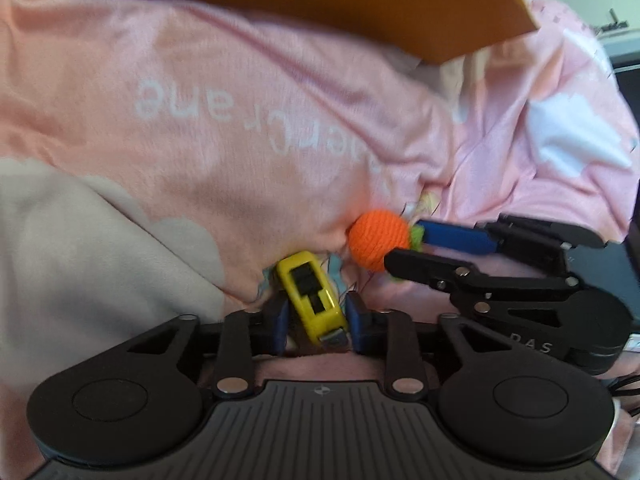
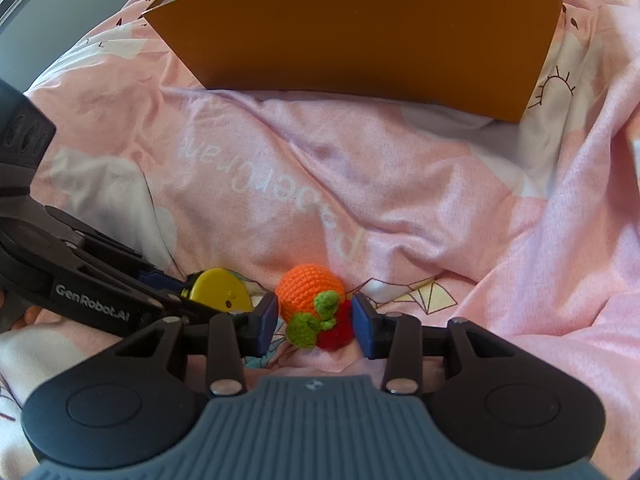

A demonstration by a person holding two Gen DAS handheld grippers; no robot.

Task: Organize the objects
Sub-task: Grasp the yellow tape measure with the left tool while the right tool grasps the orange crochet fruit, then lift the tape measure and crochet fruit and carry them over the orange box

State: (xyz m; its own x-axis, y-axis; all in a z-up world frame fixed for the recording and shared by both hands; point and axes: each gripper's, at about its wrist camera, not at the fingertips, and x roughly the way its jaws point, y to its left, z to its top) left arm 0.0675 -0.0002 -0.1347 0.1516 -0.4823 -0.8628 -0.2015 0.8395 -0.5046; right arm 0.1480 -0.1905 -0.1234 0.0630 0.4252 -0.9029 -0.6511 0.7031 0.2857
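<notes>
A yellow tape measure (image 1: 310,294) lies on the pink bedsheet (image 1: 208,128), and my left gripper (image 1: 318,310) is shut on it, one blue pad on each side. Just to its right sits a crocheted fruit toy (image 2: 310,294) with an orange ball, a red ball and green leaves. My right gripper (image 2: 315,316) is shut on this toy, its pads touching the orange side and the red side. In the left wrist view the right gripper (image 1: 404,243) comes in from the right, with the toy's orange ball (image 1: 376,240) at its tips. The right wrist view shows the left gripper (image 2: 188,294) on the tape measure (image 2: 218,288).
An orange cardboard box (image 2: 360,40) stands open at the far side of the bed, its tall front wall (image 1: 300,4) facing me. The pink bedsheet (image 2: 460,208) is rumpled into folds between the box and the grippers. Dark furniture edges show at the far right (image 1: 628,80).
</notes>
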